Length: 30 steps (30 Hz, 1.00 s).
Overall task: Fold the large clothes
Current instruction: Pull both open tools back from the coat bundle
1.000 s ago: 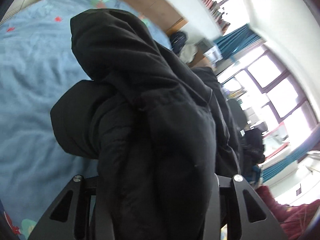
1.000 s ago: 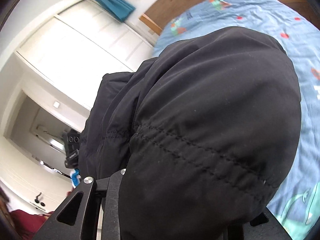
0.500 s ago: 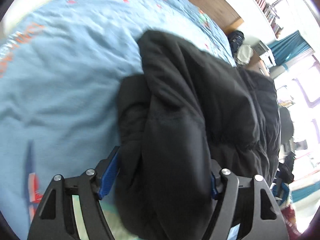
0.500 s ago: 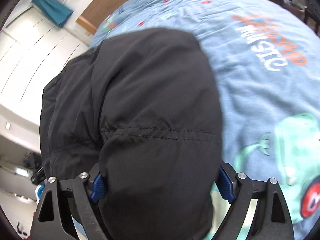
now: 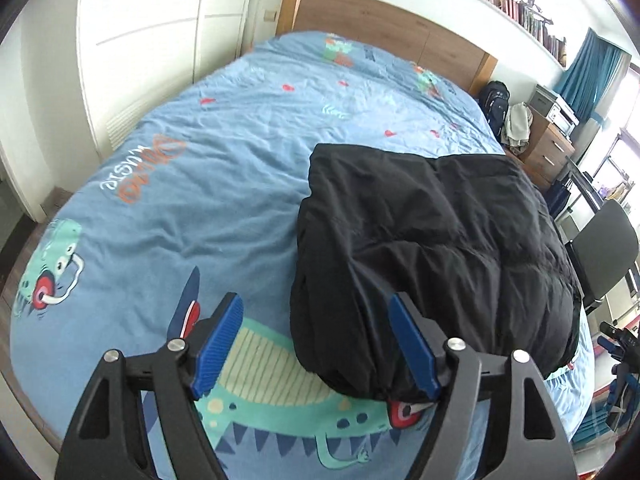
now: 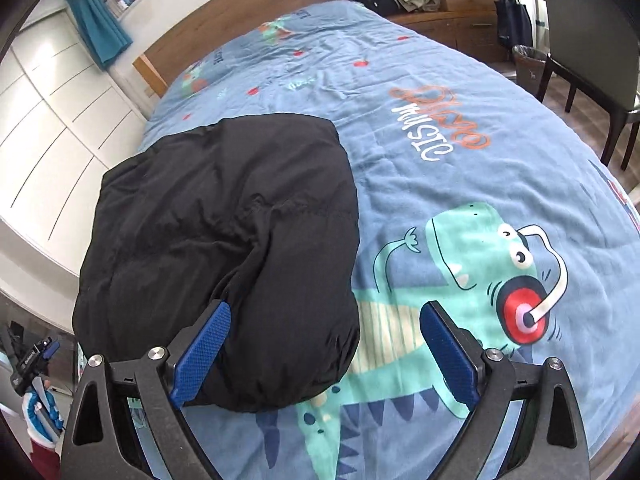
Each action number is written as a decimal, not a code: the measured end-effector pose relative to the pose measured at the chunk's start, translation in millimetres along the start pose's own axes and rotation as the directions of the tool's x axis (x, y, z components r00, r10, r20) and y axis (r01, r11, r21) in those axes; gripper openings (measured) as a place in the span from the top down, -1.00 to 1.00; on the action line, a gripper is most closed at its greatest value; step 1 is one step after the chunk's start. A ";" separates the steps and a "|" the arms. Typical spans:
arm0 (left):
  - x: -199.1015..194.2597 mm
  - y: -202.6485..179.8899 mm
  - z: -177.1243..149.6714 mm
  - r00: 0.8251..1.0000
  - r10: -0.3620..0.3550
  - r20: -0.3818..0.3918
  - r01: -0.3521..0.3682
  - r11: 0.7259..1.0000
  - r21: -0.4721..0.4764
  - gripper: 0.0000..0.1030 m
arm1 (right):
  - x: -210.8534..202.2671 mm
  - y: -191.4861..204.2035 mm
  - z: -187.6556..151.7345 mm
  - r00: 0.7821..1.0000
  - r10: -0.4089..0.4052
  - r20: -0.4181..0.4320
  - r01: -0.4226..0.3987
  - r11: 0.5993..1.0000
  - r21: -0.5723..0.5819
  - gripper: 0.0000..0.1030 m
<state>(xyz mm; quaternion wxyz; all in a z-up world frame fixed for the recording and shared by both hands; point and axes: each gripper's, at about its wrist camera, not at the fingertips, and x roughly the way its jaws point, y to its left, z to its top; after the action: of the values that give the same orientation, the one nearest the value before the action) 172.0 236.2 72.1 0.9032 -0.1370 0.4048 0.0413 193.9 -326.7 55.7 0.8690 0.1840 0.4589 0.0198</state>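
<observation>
Black jacket point(image 5: 432, 248) now lying folded into a thick bundle on the blue dinosaur bedspread point(image 5: 224, 184), toward the foot of the bed, well away from the wooden headboard point(image 5: 384, 24); a second ago bunched up and carried in both tools, filling each view, and half a second ago still sitting between the pads; now let go and resting on its own. Left gripper point(image 5: 316, 344) with jaws just opened wide, holding nothing, drawn back off the jacket's near edge; one blue pad point(image 5: 412, 344) in front of that edge, the other over bare bedspread, contact impossible to tell but no squeeze. Right gripper point(image 6: 324, 352) likewise just spread almost fully, empty, its one pad point(image 6: 200, 356) just beside the jacket's near corner, the other above the printed dinosaur point(image 6: 480, 264). Judged from this: the fold-over set down and released, bundle looking compact though puffy and rounded at the near side; probably at or near the end of the folding, perhaps needing only a pat flat; some risk of the padded layers springing open again.
</observation>
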 end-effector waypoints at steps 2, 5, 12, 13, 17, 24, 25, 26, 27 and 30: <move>-20.6 -14.1 -14.3 1.000 -0.002 0.024 0.002 1.000 -0.002 -0.55 | -4.6 11.9 -12.4 1.000 -0.004 0.025 0.004 1.000 -0.023 -0.95; -36.4 -26.2 -40.1 0.997 0.017 0.071 -0.017 1.000 0.003 -0.56 | -18.0 28.2 -33.3 0.998 0.010 0.057 -0.007 0.998 -0.055 -0.99; -67.4 -57.0 -88.8 0.989 0.072 0.130 -0.076 0.997 0.025 -0.57 | -41.3 66.3 -84.7 0.993 0.002 0.121 0.018 0.986 -0.167 -0.99; -72.0 -62.5 -94.8 0.987 0.082 0.137 -0.088 0.996 0.034 -0.57 | -43.7 71.4 -91.2 0.992 0.000 0.126 0.024 0.982 -0.185 -0.99; -89.5 -84.8 -115.9 0.979 0.103 0.178 -0.120 0.989 0.083 -0.58 | -53.8 89.6 -116.0 0.988 -0.001 0.157 0.041 0.967 -0.251 -0.99; -104.8 -104.7 -139.1 0.979 0.067 0.190 -0.088 0.991 0.104 -0.57 | -63.7 108.8 -140.4 0.984 0.029 0.177 0.028 0.949 -0.313 -0.99; -103.4 -106.3 -140.8 0.981 0.062 0.185 -0.083 0.991 0.109 -0.57 | -63.8 110.0 -141.5 0.984 0.033 0.174 0.025 0.948 -0.318 -0.99; -101.8 -107.6 -142.0 0.982 0.060 0.179 -0.081 0.990 0.113 -0.57 | -63.3 111.2 -142.5 0.984 0.035 0.173 0.023 0.947 -0.321 -0.99; -99.0 -109.2 -143.5 0.983 0.060 0.172 -0.081 0.990 0.117 -0.57 | -63.0 112.1 -143.0 0.984 0.038 0.173 0.021 0.946 -0.324 -0.99; -87.8 -113.8 -140.4 0.987 0.066 0.147 -0.085 0.988 0.131 -0.58 | -57.9 115.0 -138.3 0.985 0.042 0.168 0.016 0.945 -0.328 -0.99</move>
<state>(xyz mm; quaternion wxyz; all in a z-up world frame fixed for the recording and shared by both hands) 33.4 90.8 72.5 0.9348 -0.0559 0.3460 0.0573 64.6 -189.6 69.6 0.9239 0.0409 0.3707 0.0857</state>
